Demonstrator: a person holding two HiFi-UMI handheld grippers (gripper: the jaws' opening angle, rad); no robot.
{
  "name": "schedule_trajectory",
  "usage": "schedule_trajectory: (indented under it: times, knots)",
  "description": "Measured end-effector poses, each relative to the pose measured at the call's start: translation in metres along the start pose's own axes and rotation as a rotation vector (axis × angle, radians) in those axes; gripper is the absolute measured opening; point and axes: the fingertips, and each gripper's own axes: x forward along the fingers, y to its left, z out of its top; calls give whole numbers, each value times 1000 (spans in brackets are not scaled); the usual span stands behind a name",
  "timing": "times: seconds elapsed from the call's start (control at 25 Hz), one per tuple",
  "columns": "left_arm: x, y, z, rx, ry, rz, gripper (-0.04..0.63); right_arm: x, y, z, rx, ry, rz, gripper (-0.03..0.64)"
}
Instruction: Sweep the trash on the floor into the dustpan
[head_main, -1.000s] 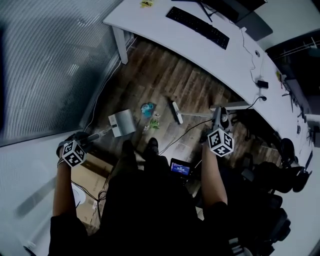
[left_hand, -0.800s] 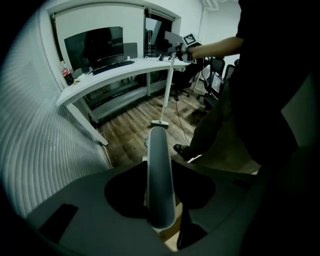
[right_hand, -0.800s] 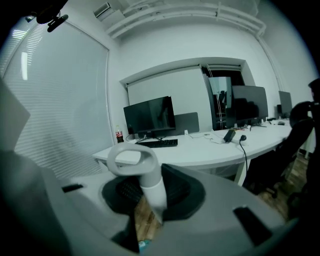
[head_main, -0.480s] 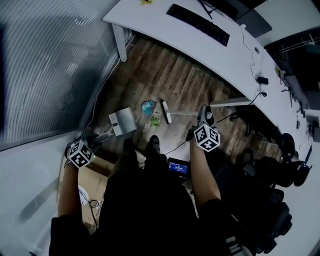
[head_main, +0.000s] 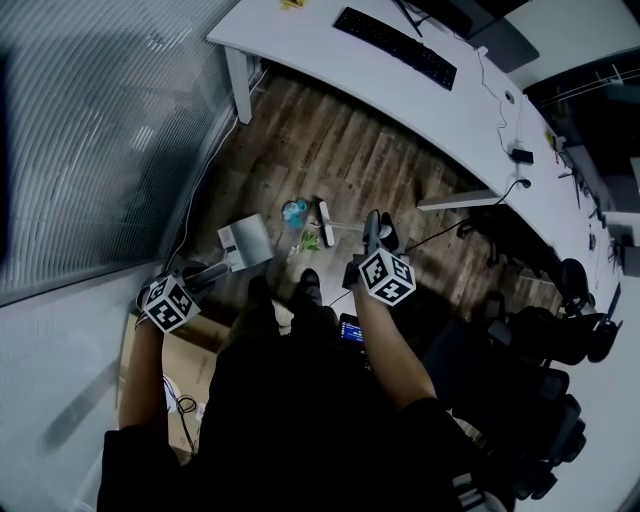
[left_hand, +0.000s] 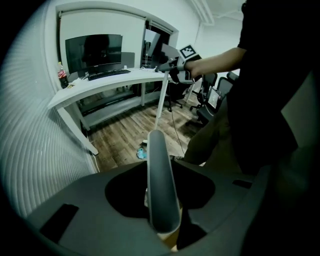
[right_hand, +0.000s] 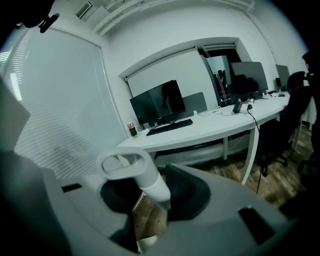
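In the head view, my left gripper (head_main: 203, 275) is shut on the grey handle of the dustpan (head_main: 246, 241), which rests on the wood floor at the left. The left gripper view shows that handle (left_hand: 161, 190) running between the jaws. My right gripper (head_main: 371, 226) is shut on the broom's white pole; the looped pole end (right_hand: 125, 165) shows in the right gripper view. The broom head (head_main: 325, 222) lies just right of the trash: a blue scrap (head_main: 295, 212) and green bits (head_main: 310, 242), between broom and dustpan. The blue scrap (left_hand: 141, 153) also appears past the dustpan handle.
A curved white desk (head_main: 420, 100) with a keyboard (head_main: 395, 48) runs along the back; its leg (head_main: 238, 88) stands at the left. A blinds-covered wall (head_main: 90, 130) is close on the left. Cables, office chairs (head_main: 560, 340) and a cardboard box (head_main: 185, 350) sit nearby.
My right gripper has swung left and lower with the broom, bringing the broom head up against the trash. The left gripper has shifted slightly right, still on the dustpan handle.
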Motion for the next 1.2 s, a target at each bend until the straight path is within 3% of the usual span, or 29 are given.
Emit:
schedule_trajectory:
  times: [0.2, 0.36, 0.6, 1.2]
  knots:
    - [-11, -3, -13, 97, 48, -38, 120, -8, 19, -12, -21, 10, 5, 109]
    - [-14, -2, -18, 127, 60, -65, 118, -15, 27, -20, -19, 5, -20, 109]
    - [-5, 5, -8, 71, 2, -59, 118, -27, 37, -32, 35, -3, -65, 114]
    - [-8, 7, -8, -9, -35, -38, 118, -24, 63, -35, 240, -53, -119, 130]
